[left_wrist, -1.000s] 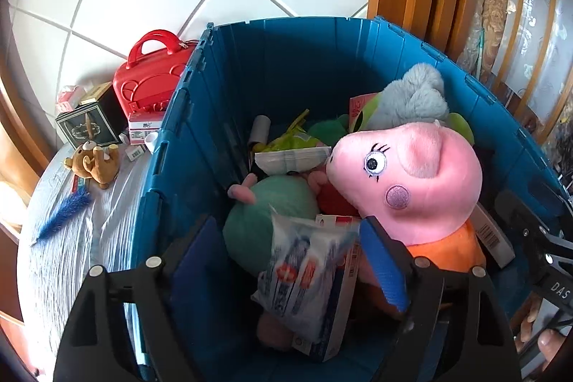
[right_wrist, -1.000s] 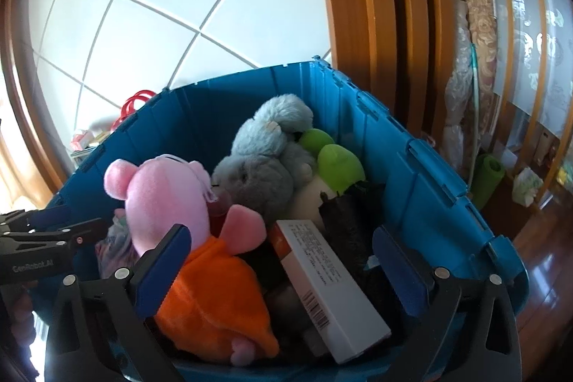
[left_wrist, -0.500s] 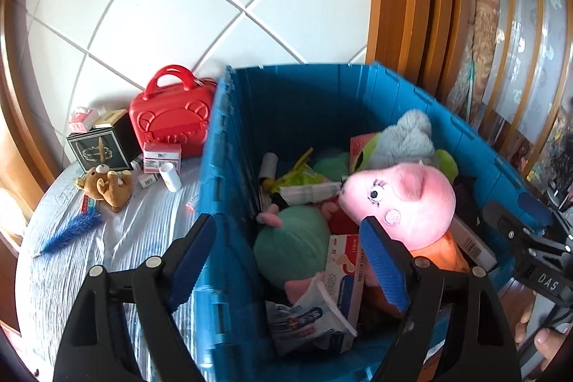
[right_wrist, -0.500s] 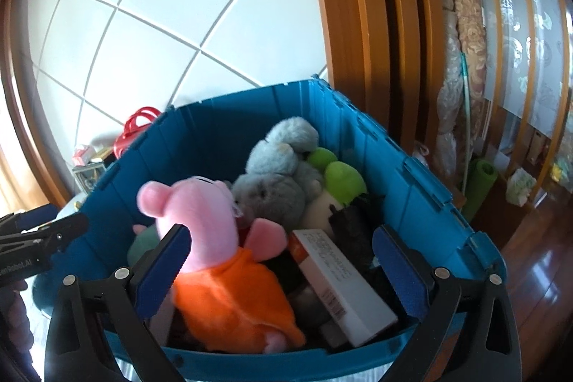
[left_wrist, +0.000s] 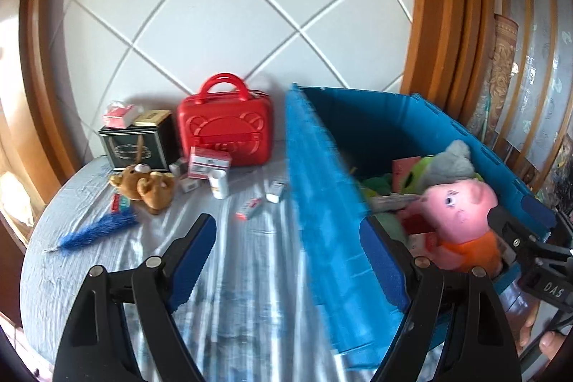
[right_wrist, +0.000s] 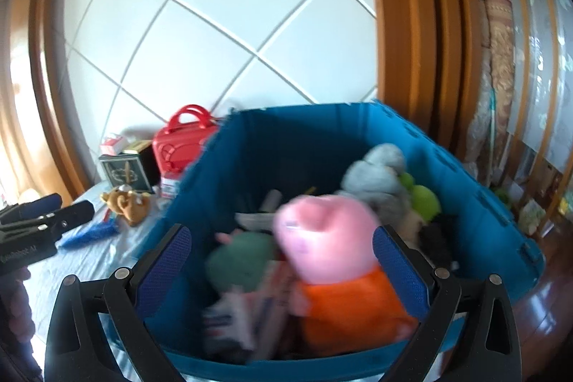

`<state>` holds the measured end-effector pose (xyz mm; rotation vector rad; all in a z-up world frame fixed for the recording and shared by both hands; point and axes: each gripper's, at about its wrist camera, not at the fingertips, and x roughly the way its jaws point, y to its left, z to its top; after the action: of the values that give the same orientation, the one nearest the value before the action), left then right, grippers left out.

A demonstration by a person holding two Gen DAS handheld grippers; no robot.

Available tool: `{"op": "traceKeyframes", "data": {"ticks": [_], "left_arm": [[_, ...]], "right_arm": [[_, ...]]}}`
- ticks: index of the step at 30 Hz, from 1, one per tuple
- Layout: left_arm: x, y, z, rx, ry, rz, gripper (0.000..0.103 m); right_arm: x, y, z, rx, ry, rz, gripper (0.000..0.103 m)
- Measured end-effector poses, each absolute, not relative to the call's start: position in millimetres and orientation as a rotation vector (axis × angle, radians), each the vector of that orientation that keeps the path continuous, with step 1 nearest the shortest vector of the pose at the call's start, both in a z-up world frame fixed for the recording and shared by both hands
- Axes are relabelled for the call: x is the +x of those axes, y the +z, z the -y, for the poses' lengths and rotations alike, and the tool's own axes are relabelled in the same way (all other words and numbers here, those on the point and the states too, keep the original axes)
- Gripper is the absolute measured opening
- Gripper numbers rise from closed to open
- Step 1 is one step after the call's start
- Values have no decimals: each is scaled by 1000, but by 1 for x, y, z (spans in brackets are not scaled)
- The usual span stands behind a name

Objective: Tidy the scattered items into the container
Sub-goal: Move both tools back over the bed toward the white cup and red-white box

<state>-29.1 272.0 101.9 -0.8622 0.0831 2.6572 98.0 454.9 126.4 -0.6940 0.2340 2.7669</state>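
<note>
The blue bin [left_wrist: 322, 203] [right_wrist: 286, 138] holds a pink pig plush [left_wrist: 462, 203] [right_wrist: 326, 235], a grey plush [left_wrist: 447, 163] [right_wrist: 376, 174] and boxes. My left gripper [left_wrist: 286, 260] is open and empty, above the bin's left wall and the table. My right gripper [right_wrist: 279, 260] is open and empty, above the bin's near side. Left of the bin lie a brown bear plush [left_wrist: 147, 185], a blue brush [left_wrist: 96, 231], a white bottle [left_wrist: 219, 183] and small boxes [left_wrist: 250, 208].
A red case [left_wrist: 224, 131] and a black tin [left_wrist: 138, 145] stand at the back of the cloth-covered table [left_wrist: 232, 274]. A tiled wall is behind. Wooden frames and a rolled rug [right_wrist: 497, 77] are to the right.
Both grippers have pulled back and up out of the bin. The left view has swung left, showing more of the table. Both stay open.
</note>
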Motion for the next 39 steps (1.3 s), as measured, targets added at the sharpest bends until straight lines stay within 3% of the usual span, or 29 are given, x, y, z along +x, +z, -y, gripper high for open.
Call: {"op": "traceKeyframes", "data": {"ticks": [21, 39], "left_arm": [[-81, 65, -55, -1054, 2734, -57, 82], [-144, 19, -11, -1295, 2871, 27, 83]], "right_arm": [[0, 124, -223, -810, 2941, -142, 103], [-113, 71, -208, -1042, 3065, -144, 103]]}}
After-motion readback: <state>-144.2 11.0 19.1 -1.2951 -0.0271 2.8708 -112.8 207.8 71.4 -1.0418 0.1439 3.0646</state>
